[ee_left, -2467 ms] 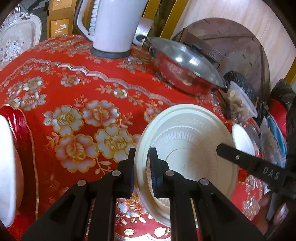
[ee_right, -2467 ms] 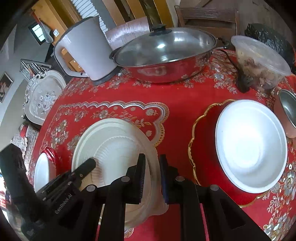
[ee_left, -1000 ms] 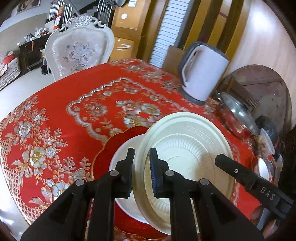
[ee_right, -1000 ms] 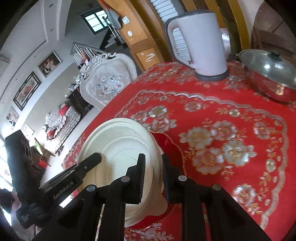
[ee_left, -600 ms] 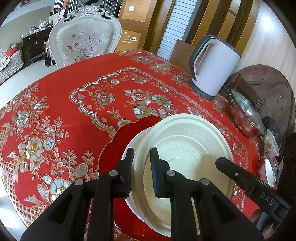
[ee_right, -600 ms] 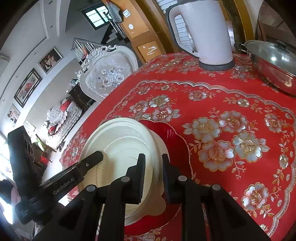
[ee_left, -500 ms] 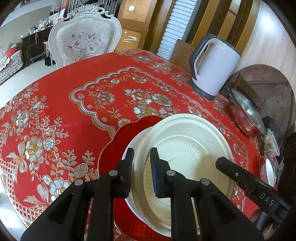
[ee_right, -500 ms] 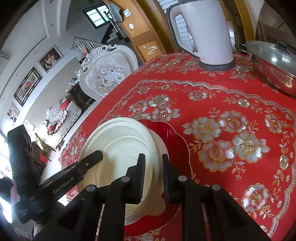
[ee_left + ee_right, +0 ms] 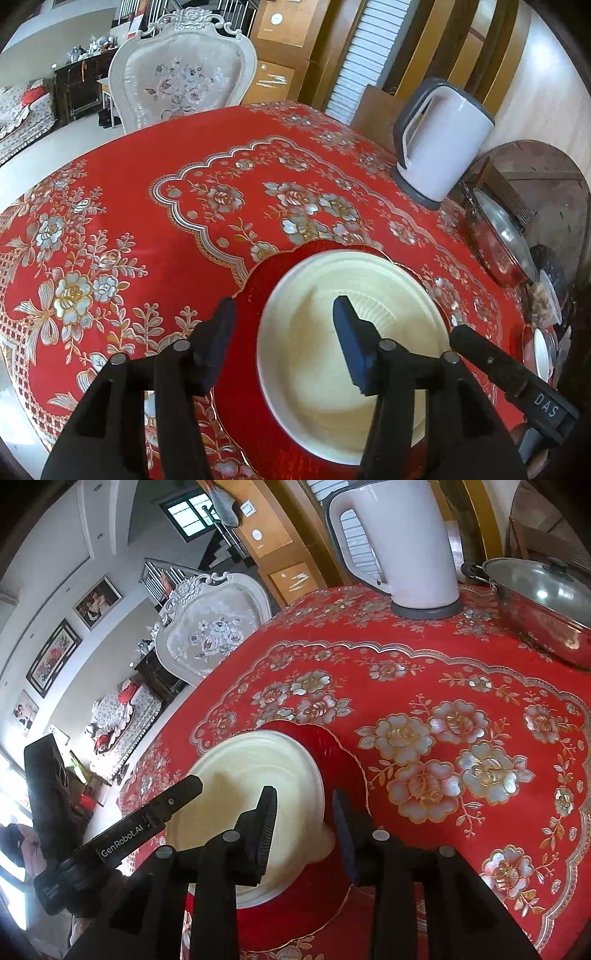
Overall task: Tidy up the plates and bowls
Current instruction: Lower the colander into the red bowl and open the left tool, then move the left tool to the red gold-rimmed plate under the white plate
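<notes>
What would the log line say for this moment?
left gripper: open | right gripper: open | cream plate: released, resting on red charger plate | kettle: upright behind

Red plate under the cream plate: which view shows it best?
The right wrist view: the red plate shows its ribbed far surface and gold-edged near rim beside the cream plate. The left wrist view shows only a crescent, partly hidden by the left claw.

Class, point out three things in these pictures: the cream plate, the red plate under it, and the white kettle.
cream plate (image 9: 317, 369), left wrist view, on its inner well.
red plate (image 9: 343, 753), right wrist view, on its bare far rim.
white kettle (image 9: 448, 147), left wrist view, on its body.
</notes>
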Available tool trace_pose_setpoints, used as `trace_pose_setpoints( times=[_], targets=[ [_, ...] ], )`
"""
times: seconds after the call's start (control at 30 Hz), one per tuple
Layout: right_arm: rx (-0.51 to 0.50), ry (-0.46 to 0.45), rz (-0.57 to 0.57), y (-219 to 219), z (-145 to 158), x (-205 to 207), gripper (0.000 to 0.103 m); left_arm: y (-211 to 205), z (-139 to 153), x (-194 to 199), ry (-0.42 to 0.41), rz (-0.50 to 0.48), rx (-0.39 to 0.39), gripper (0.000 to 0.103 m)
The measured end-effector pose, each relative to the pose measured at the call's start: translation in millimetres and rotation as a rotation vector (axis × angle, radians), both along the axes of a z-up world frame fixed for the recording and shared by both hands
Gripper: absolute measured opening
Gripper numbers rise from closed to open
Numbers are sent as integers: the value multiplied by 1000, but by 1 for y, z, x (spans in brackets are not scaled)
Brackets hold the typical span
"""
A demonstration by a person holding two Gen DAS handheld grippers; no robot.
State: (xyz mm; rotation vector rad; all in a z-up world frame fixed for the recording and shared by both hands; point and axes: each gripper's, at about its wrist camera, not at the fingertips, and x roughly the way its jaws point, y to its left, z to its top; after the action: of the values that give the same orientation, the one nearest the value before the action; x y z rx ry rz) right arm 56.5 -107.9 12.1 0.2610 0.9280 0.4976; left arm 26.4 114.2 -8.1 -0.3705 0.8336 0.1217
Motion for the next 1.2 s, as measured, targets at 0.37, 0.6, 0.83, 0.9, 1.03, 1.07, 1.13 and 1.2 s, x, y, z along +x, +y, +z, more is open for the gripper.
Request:
trace_pose_setpoints(
  times=[0.37,0.6,0.83,0.9,1.03,1.07,1.13,1.2],
  targets=[
    [16,-26,-28,-11,12,-2,34,4,14,-6,-48,21,-27,54],
    [18,-78,-129,-66,40,-13,38,-31,36,-3,-83,-56,-21,58],
    [-37,-116,-285,-150,63,-29,49,-107,49,3,-99,-201,-24,58],
    [-41,-116,-333,-180,67,-33,53,-141,51,7,-101,-262,-11,58],
    [-48,-118,-420,-231,70,-41,56,-201,56,16,-108,-354,15,58],
    [-47,-118,-448,-244,71,-44,59,-222,56,19,-110,-387,18,58],
    [-31,-115,-510,-275,71,-48,60,-248,54,24,-104,-421,37,58],
    [-42,-111,-559,-298,69,-53,64,-277,50,30,-87,-463,38,58]
  ],
)
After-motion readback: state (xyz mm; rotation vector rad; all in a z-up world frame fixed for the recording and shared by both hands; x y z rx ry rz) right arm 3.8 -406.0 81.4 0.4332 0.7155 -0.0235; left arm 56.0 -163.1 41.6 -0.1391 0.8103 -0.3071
